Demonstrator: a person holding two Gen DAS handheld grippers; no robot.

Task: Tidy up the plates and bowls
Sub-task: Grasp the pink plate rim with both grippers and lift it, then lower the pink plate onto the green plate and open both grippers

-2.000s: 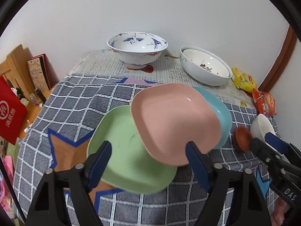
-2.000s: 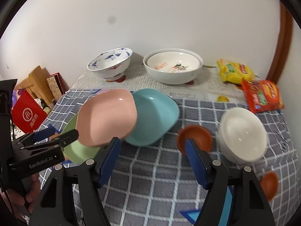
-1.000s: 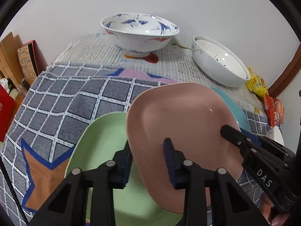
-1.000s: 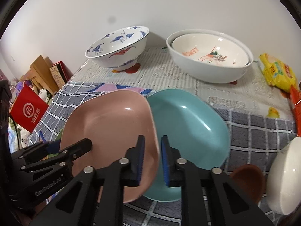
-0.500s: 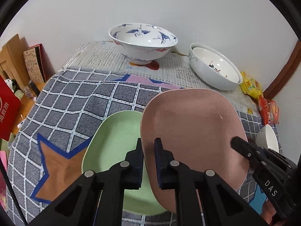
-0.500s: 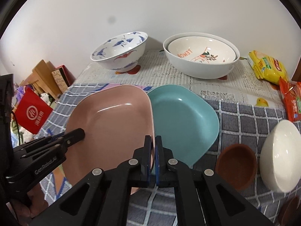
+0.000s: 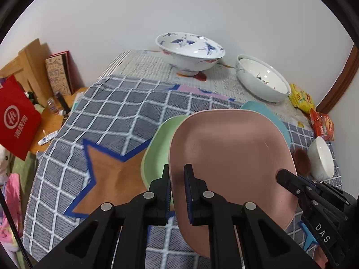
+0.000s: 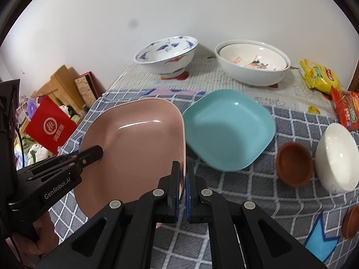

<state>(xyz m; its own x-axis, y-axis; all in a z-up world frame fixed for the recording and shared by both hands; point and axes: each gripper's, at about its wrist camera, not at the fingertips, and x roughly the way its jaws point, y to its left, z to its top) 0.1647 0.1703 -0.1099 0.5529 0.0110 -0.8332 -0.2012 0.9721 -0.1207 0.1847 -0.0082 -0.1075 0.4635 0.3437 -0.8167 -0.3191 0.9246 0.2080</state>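
Observation:
Both grippers hold the pink plate [image 7: 231, 163] lifted above the table. My left gripper [image 7: 177, 179] is shut on its left rim. My right gripper [image 8: 182, 174] is shut on its right rim; the plate also shows in the right wrist view [image 8: 134, 148]. The green plate [image 7: 159, 148] lies on the checked cloth under and left of it. The teal plate [image 8: 226, 130] lies to its right, its edge visible in the left wrist view [image 7: 264, 114].
A blue-bird bowl [image 8: 166, 53] and nested white bowls [image 8: 251, 65] stand at the back on newspaper. A small white bowl [image 8: 336, 154] and brown saucers [image 8: 294, 163] sit right. Snack packets [image 8: 320, 76] lie far right. A red bag [image 7: 18, 121] and boxes stand left of the table.
Both grippers closed on the pink plate's opposite rims and lifted it. It has moved left, off the teal plate and over the green one.

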